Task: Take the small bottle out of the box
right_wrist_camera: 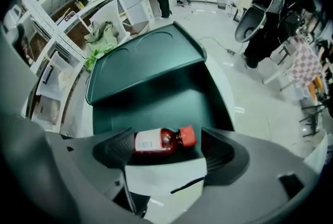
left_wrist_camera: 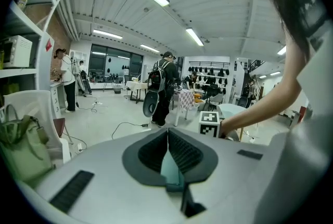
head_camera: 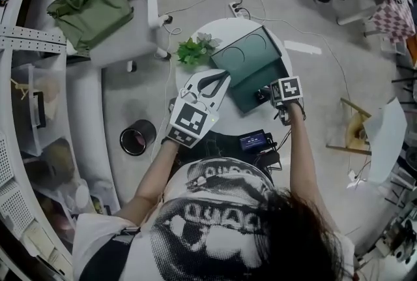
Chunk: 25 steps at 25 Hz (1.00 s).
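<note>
The small brown bottle (right_wrist_camera: 158, 141), with a red cap and a white label, lies on its side inside the open dark green box (right_wrist_camera: 156, 106), near its front wall. My right gripper (right_wrist_camera: 167, 148) points steeply down over it. Its jaws stand open on either side of the bottle, with a gap at the cap end. In the head view the right gripper (head_camera: 266, 97) hangs over the box (head_camera: 242, 98) on the round white table (head_camera: 215, 29). My left gripper (head_camera: 212, 83) is shut on the box's thin teal left wall (left_wrist_camera: 170, 168).
The box lid (head_camera: 251, 58) lies flipped back toward the table's far side. A small green plant (head_camera: 193, 50) stands left of it. A dark device with a blue screen (head_camera: 254, 140) sits at the table's near edge. A black bin (head_camera: 137, 137) stands on the floor to the left.
</note>
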{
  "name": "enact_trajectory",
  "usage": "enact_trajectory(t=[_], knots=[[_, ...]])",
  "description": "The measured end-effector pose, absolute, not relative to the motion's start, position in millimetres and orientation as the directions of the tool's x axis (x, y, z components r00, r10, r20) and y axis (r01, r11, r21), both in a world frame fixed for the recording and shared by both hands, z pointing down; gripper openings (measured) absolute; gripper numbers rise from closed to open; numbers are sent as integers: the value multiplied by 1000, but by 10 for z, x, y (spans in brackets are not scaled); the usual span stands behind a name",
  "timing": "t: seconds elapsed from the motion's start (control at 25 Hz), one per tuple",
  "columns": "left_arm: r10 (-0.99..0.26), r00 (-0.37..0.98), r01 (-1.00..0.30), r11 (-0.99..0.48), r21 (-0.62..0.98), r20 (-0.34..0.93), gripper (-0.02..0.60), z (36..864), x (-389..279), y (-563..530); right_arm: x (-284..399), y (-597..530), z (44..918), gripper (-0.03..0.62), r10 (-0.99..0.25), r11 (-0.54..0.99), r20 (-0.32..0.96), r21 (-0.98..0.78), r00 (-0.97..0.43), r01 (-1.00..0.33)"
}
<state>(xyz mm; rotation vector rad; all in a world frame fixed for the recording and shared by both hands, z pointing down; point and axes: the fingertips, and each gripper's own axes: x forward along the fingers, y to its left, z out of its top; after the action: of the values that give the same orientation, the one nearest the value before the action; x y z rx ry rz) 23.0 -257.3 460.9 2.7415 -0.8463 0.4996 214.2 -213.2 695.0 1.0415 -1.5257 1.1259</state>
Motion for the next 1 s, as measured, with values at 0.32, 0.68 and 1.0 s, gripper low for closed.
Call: enact_trajectory(t=[0.32, 0.68, 1.0], knots=[[-507, 776, -587, -799, 133, 376, 14, 4646, 144, -2603, 2083, -2068, 7100, 419, 26, 208, 974, -224, -223, -952], [-521, 770, -598, -790, 133, 369, 14, 4630, 58, -2618, 1449, -2197, 7031, 405, -128, 408, 927, -274, -352, -871], [-562, 735, -650, -743, 158, 380, 14, 4722, -134, -2620, 1405, -2102, 7108, 398, -125, 379, 949, -225, -291, -897]])
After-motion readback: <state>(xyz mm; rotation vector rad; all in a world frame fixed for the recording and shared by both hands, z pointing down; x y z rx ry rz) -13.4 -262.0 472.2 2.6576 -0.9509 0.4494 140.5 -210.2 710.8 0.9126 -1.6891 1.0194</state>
